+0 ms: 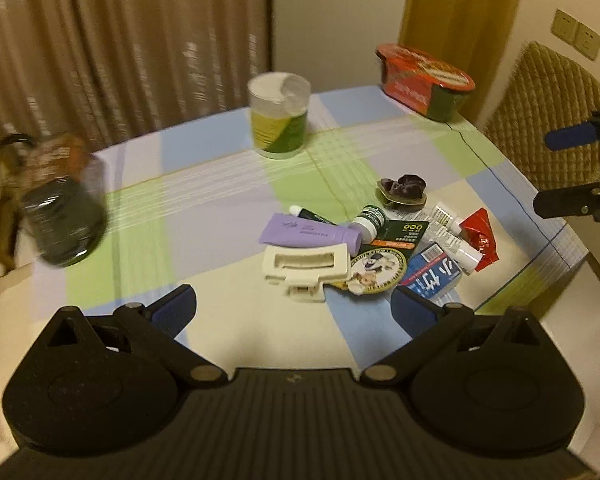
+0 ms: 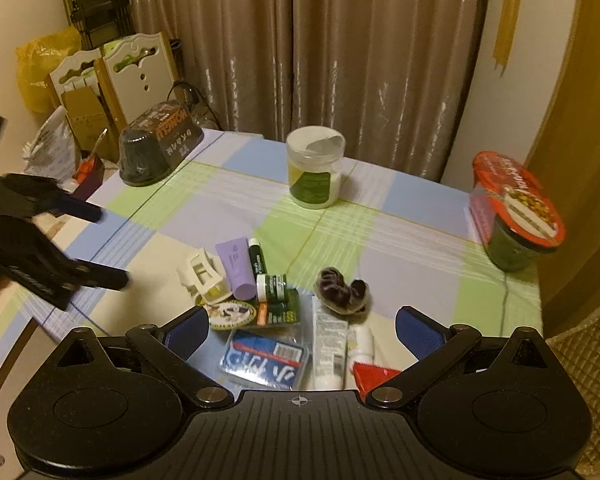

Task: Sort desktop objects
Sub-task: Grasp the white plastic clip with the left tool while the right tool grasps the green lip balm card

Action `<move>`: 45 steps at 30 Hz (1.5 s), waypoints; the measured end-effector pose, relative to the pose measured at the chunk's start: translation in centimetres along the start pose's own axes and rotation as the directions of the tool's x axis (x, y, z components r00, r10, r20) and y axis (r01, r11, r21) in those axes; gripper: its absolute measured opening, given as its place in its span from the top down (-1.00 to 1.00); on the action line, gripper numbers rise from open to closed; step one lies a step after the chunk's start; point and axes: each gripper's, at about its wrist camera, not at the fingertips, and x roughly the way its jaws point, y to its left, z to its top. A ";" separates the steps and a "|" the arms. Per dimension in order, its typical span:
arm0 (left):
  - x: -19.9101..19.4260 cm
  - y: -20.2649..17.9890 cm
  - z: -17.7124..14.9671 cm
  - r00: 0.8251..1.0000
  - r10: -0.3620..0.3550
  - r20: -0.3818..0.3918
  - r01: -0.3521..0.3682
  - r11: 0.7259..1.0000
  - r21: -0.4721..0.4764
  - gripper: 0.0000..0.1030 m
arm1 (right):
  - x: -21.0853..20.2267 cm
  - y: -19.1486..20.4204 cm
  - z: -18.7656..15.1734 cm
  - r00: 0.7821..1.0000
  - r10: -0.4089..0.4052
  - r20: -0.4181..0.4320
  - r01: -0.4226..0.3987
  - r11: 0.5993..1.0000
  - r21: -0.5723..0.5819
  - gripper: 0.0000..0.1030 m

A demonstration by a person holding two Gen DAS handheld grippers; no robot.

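A pile of small items lies on the checked tablecloth (image 1: 228,184): a purple tube (image 1: 308,234), a white hair clip (image 1: 306,268), a round badge (image 1: 374,274), a small green-capped bottle (image 1: 370,220), a blue packet (image 1: 434,274), a red wrapper (image 1: 480,236) and a dark scrunchie (image 1: 404,188). My left gripper (image 1: 296,308) is open and empty, just short of the clip. My right gripper (image 2: 300,332) is open and empty above the blue packet (image 2: 264,358); the purple tube (image 2: 236,266) and scrunchie (image 2: 342,288) lie beyond it.
A white jar (image 1: 278,116) stands mid-table at the back. A red-lidded bowl (image 1: 426,80) sits at one far corner, a dark bowl (image 2: 158,142) at the other. Chairs (image 1: 548,120), boxes and bags (image 2: 80,92) stand off the table's edges.
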 end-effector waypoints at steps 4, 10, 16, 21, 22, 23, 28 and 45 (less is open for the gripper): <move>4.8 1.9 0.9 0.992 -0.124 -0.025 0.123 0.992 -0.024 -0.98 | 2.3 0.0 0.9 1.000 0.005 -0.031 -0.006 1.000 -0.004 -0.99; 9.7 2.8 1.7 0.982 -0.185 -0.040 0.184 0.982 -0.032 -0.98 | 5.0 -0.5 1.6 0.997 0.025 -0.067 -0.026 1.000 -0.016 -0.99; 12.6 2.7 1.6 0.972 -0.220 -0.087 0.220 0.975 -0.005 -0.98 | 7.1 -1.0 1.7 0.993 0.062 -0.096 -0.067 0.996 -0.054 -0.99; 13.8 3.1 1.2 0.965 -0.237 -0.108 0.237 0.971 -0.016 -0.98 | 8.5 -1.0 1.5 0.986 0.113 -0.121 -0.123 0.989 -0.082 -0.99; 14.0 3.2 1.1 0.964 -0.240 -0.110 0.240 0.971 -0.018 -0.98 | 8.8 -1.0 1.5 0.985 0.119 -0.126 -0.130 0.988 -0.085 -0.99; 14.2 3.2 1.1 0.964 -0.243 -0.112 0.242 0.970 -0.019 -0.94 | 9.1 -1.0 1.5 0.983 0.125 -0.132 -0.138 0.987 -0.089 -0.99; 14.6 3.4 1.0 0.959 -0.255 -0.120 0.254 0.967 -0.025 -0.64 | 10.7 -0.8 1.7 0.976 0.144 -0.165 -0.163 0.981 -0.103 -0.99; 9.2 6.7 0.0 0.978 -0.209 -0.012 0.207 0.975 -0.074 -0.64 | 18.4 -0.1 2.2 0.958 0.125 -0.257 -0.169 0.973 -0.156 -0.06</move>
